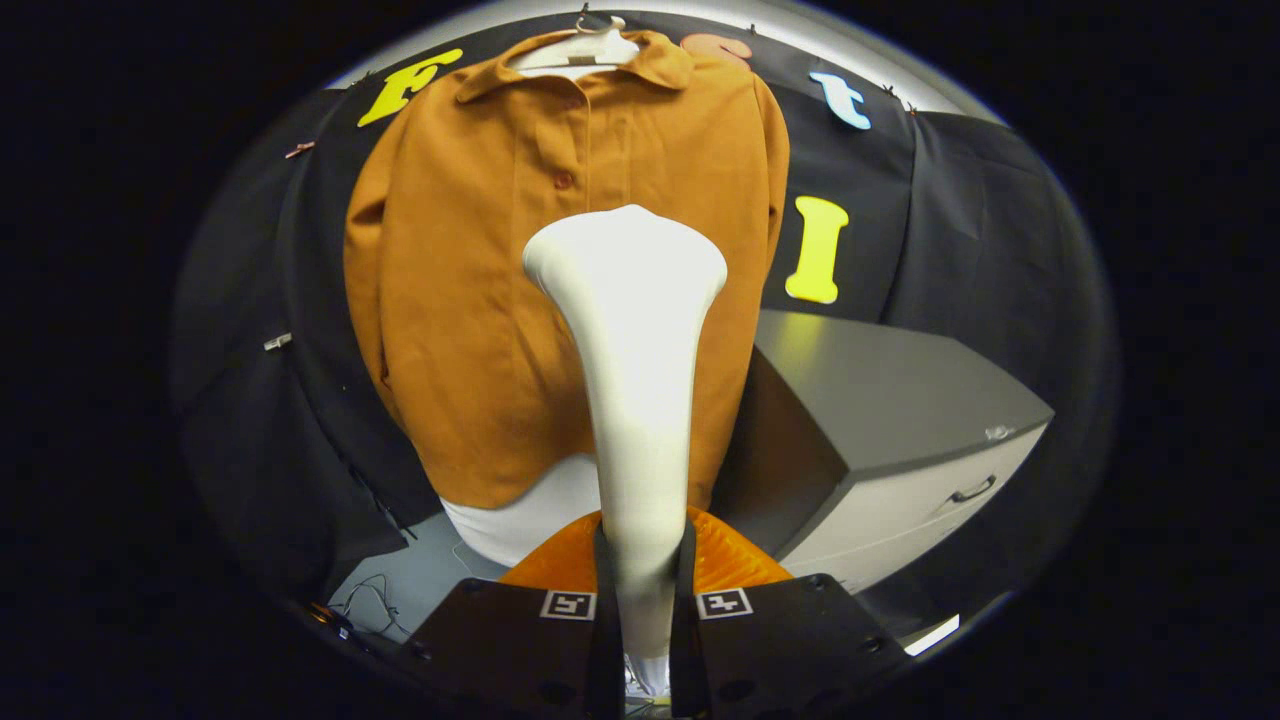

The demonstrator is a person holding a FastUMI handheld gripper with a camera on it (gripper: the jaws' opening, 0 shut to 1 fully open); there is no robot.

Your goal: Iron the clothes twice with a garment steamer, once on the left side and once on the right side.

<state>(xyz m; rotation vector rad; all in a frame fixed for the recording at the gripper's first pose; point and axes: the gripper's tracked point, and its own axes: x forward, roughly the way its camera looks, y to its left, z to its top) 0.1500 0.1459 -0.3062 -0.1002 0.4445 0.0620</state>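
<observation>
Cloth-walled recording booth (950, 230) with drawer cabinet (900, 400)

1. A grey cabinet with a flat dark top (880, 390) stands against the black cloth wall (1000, 250), its top tilted in the fisheye view.
2. The cabinet's pale front carries a drawer with a small curved handle (972, 490), near the front's right edge.
3. Thin dark cables (375, 595) lie loose on the grey floor (430, 560), by the foot of the wall.
4. Small metal clips (278, 342) pin the cloth wall in several places.
</observation>
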